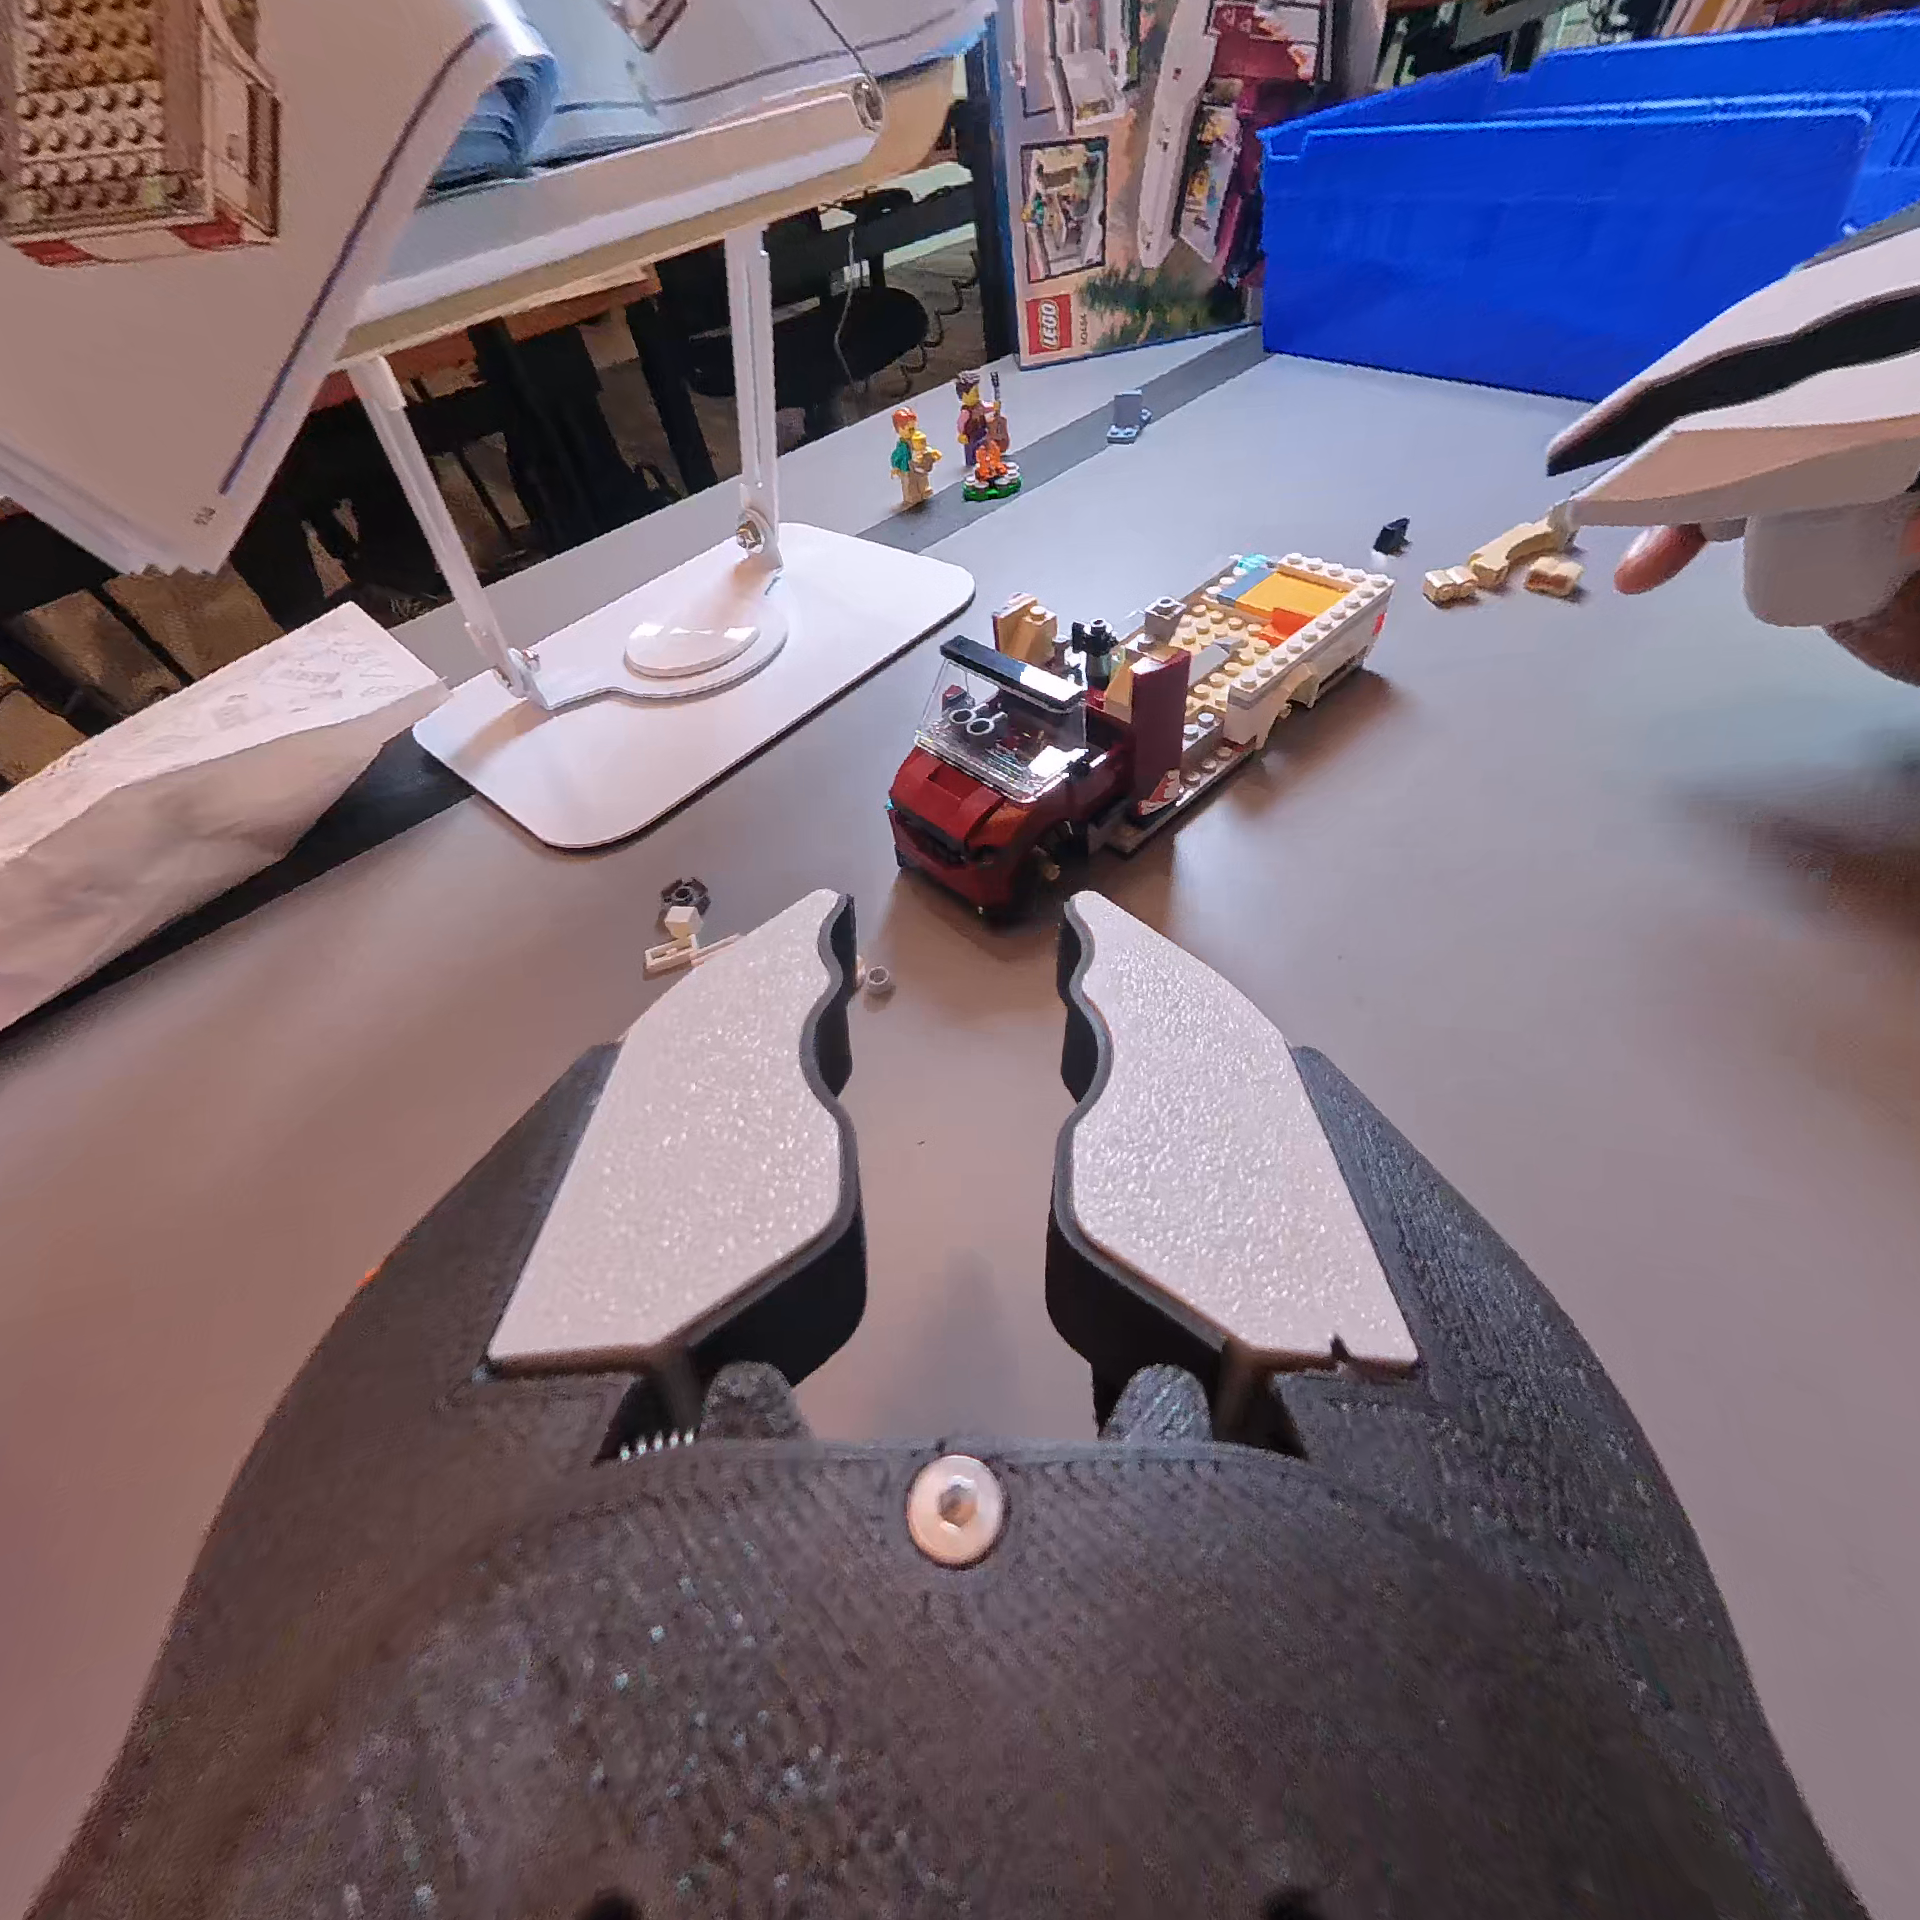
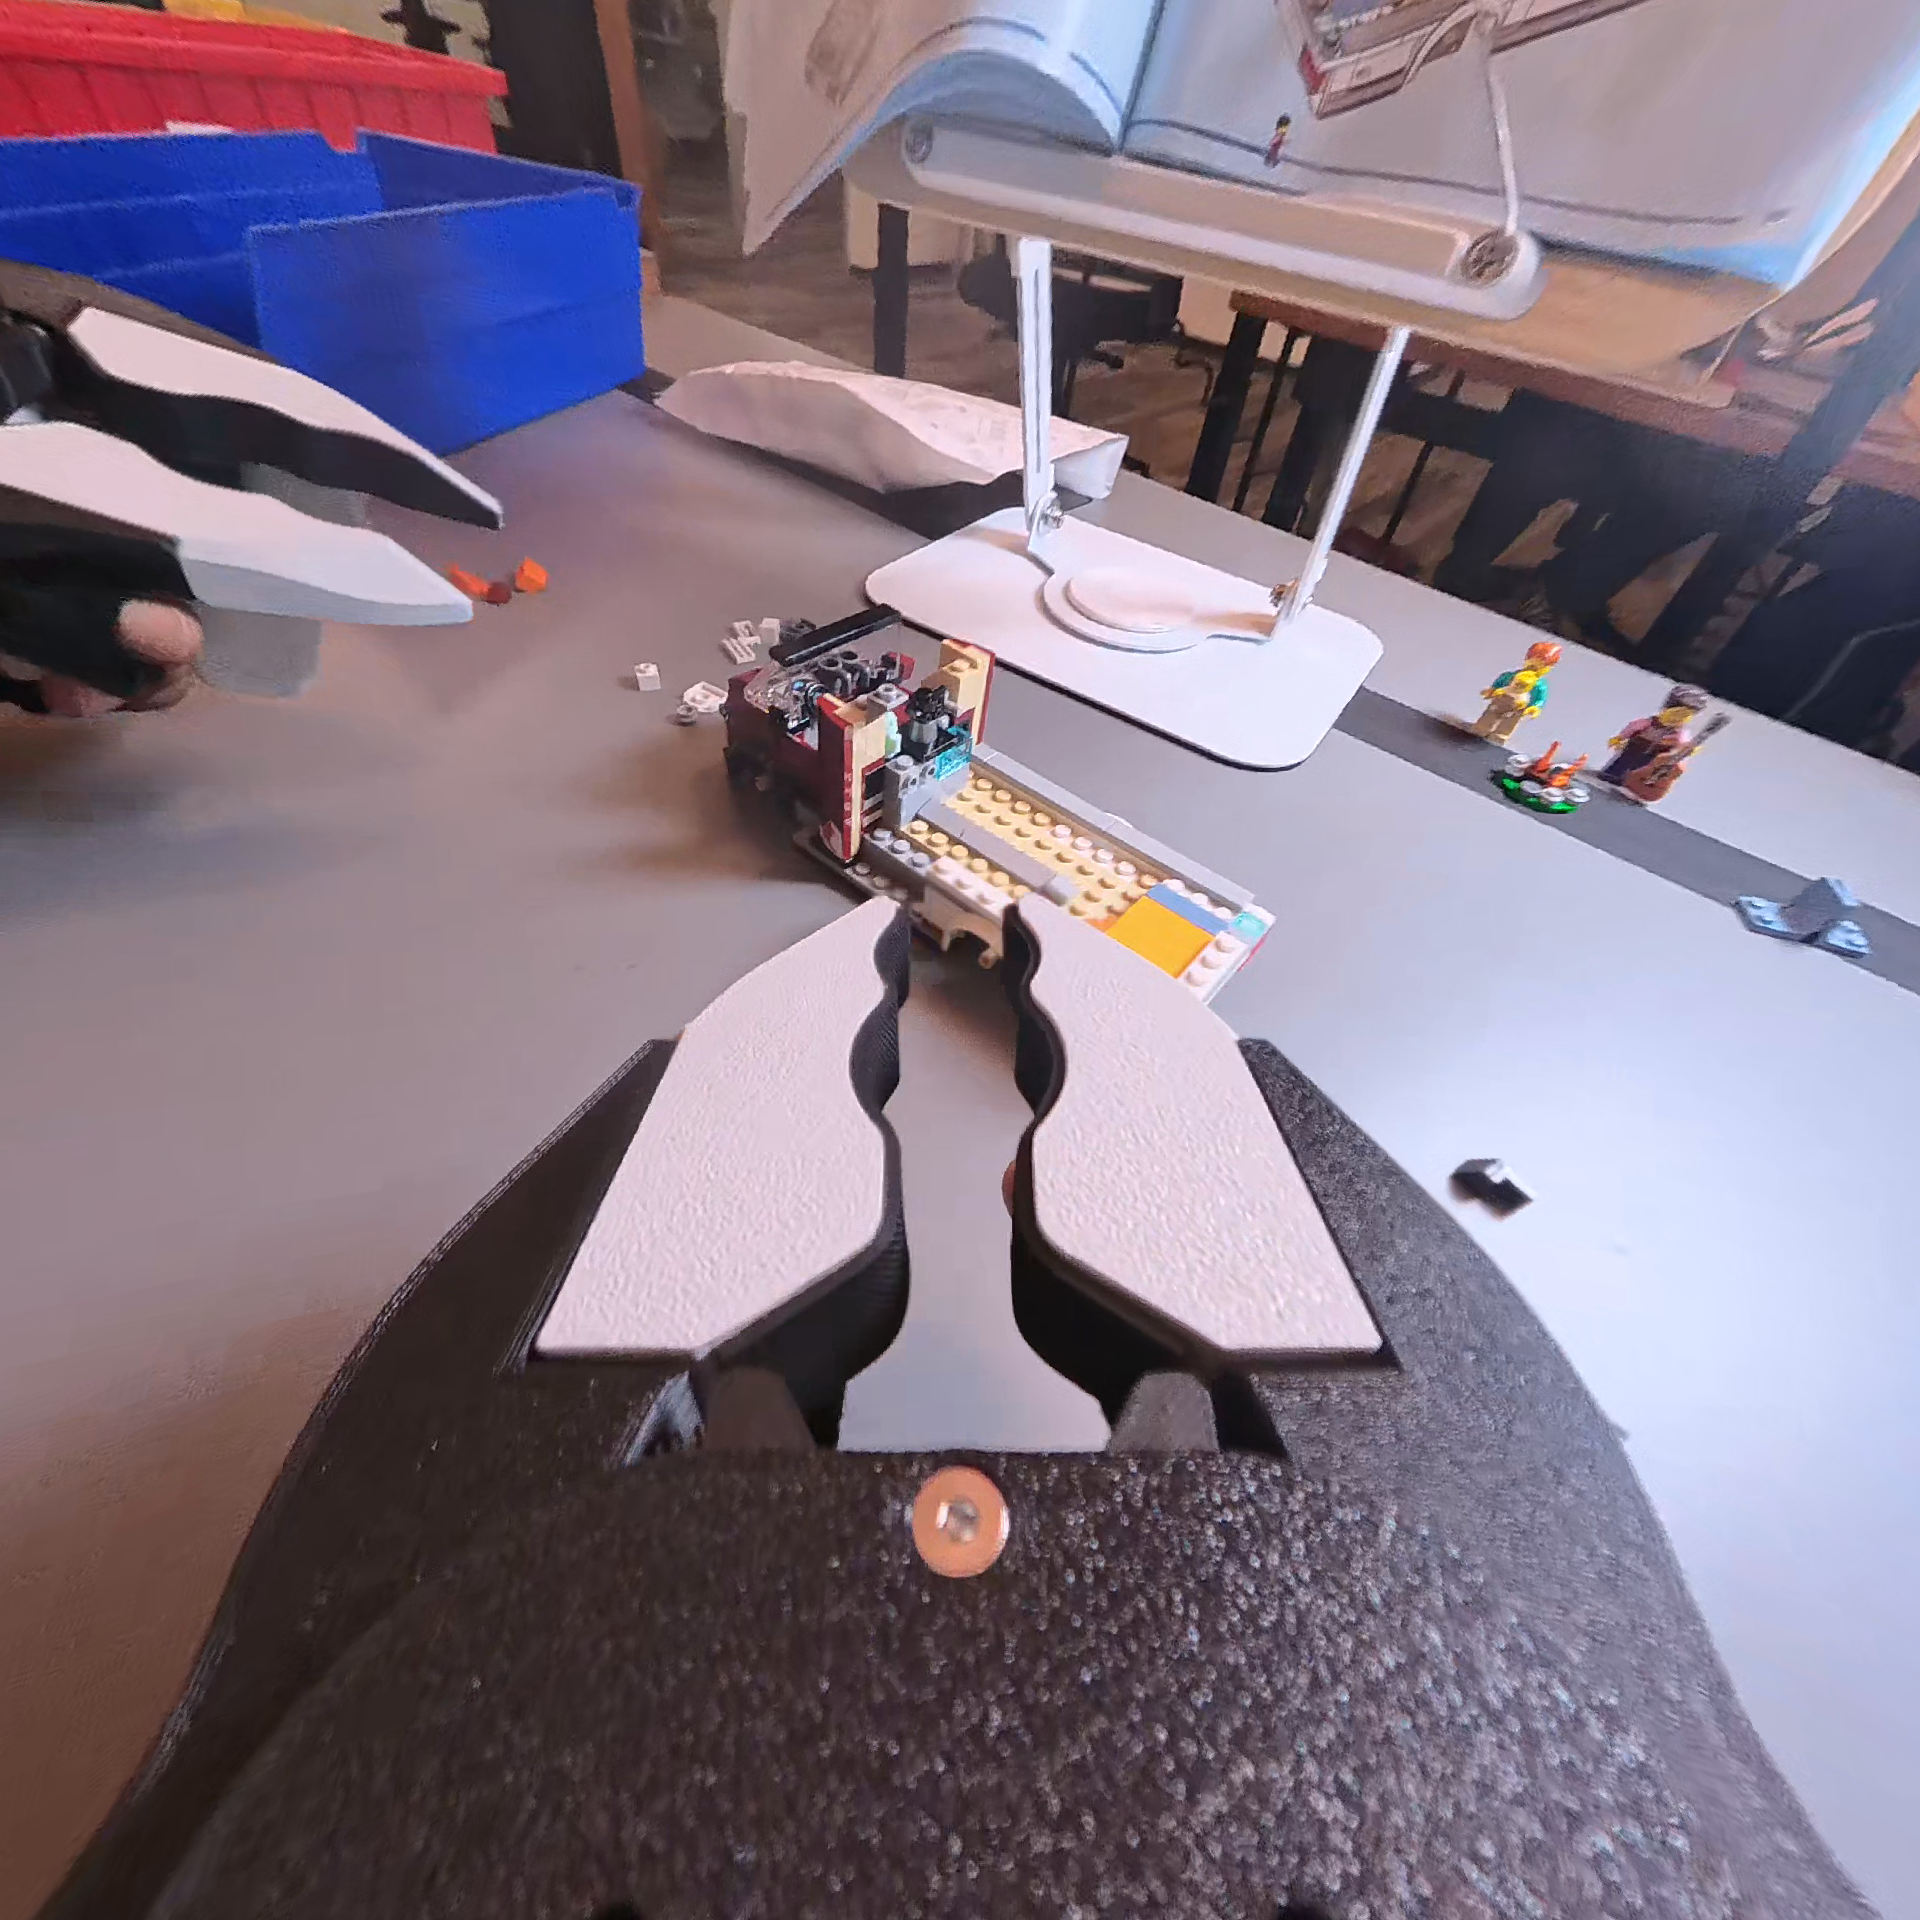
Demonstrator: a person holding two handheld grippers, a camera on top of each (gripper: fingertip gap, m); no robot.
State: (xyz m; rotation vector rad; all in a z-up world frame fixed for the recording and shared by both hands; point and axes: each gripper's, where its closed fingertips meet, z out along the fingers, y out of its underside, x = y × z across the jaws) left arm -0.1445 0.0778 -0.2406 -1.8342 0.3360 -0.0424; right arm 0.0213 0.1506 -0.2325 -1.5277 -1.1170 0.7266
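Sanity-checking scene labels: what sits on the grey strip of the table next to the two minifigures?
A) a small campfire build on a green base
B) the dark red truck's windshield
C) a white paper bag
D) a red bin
A: a small campfire build with orange flames on a green base stands right beside the two minifigures; the dark red truck stands apart, nearer the left gripper.

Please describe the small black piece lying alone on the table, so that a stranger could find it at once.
Start at the half-built dark red brick truck on the grey table. Beyond its tan studded bed lies a tiny black brick, apart from the pale tan pieces. It alone there is black.
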